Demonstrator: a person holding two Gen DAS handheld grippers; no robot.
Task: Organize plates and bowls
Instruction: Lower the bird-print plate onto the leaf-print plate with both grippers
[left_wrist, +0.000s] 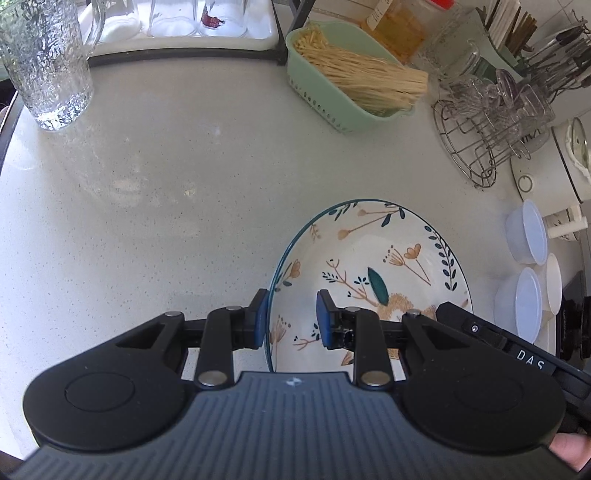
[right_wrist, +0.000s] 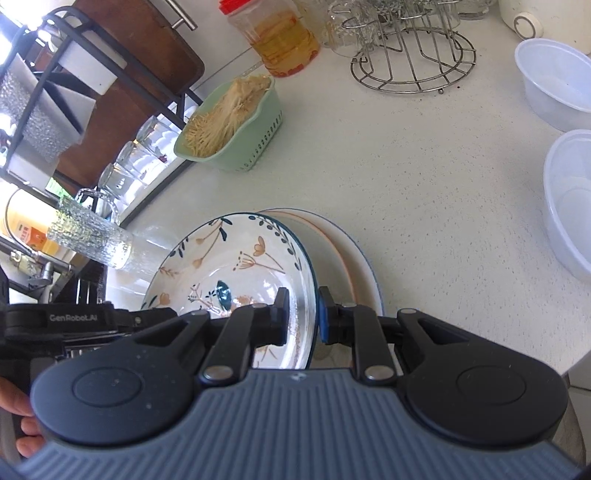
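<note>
We hold both grippers tilted steeply downward. Our left gripper (left_wrist: 291, 317) has its fingers (left_wrist: 260, 314) narrowly parted; our right gripper (right_wrist: 302, 314) has its fingers (right_wrist: 325, 317) pinched nearly together. Fingertips of our hand (right_wrist: 22, 424) show beside it.

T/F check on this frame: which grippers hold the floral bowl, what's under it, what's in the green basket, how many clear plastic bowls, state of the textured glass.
1. Both grippers hold the floral bowl by its rim. True: the left gripper and the right gripper each straddle the rim.
2. The floral bowl sits directly on bare counter. False: in the right wrist view a plain plate shows beneath it.
3. The green basket holds dry noodles. True.
4. The green basket is stacked inside a plastic bowl. False: it stands alone on the counter.
5. The textured glass lies tipped over. False: it stands upright.
</note>
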